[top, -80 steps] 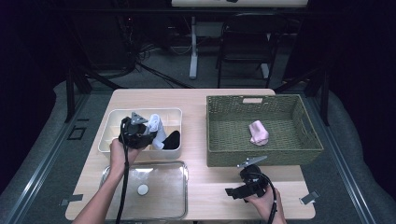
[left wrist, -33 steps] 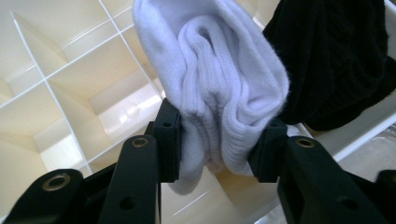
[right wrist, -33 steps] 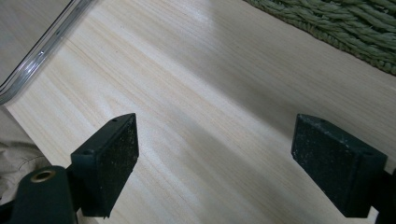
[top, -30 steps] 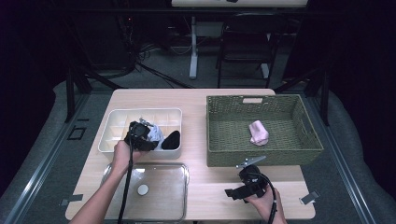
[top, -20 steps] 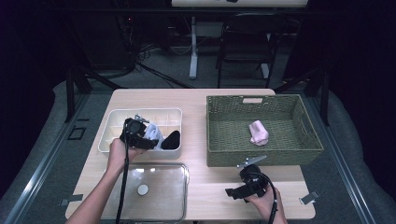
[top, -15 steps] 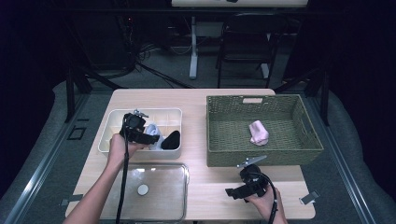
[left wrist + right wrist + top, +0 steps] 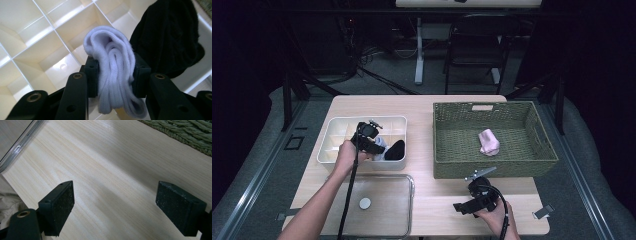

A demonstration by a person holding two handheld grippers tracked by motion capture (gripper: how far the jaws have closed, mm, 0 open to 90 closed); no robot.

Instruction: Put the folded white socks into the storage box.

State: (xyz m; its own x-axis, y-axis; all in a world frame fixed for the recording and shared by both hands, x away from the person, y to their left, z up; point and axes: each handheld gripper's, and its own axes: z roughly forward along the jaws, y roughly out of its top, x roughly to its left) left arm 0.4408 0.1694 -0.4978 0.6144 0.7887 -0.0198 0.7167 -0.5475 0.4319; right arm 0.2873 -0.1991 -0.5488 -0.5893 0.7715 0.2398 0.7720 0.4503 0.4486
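Observation:
My left gripper (image 7: 376, 146) is inside the white divided organizer box (image 7: 337, 135), and its jaws have just been closing. In the left gripper view the left gripper (image 7: 115, 75) is shut on a rolled white sock (image 7: 112, 50), pinched between both pads above the compartments. A black sock (image 7: 170, 37) lies in the compartment just to the right; in the high view the black sock (image 7: 395, 150) sits beside the white sock (image 7: 381, 145). My right gripper (image 7: 460, 207) rests on the table near the front edge. In its own view the right gripper (image 7: 125, 207) stands open over bare wood.
A woven green basket (image 7: 492, 167) at the right holds a pink rolled item (image 7: 488, 141). A clear glass tray (image 7: 409, 200) with a small white disc (image 7: 365, 203) lies in front of the organizer. The wooden table (image 7: 422, 115) ends just behind the right hand.
The left gripper went down into the organizer, then shifted a little to the right and closed on the white sock. The right gripper has not moved.

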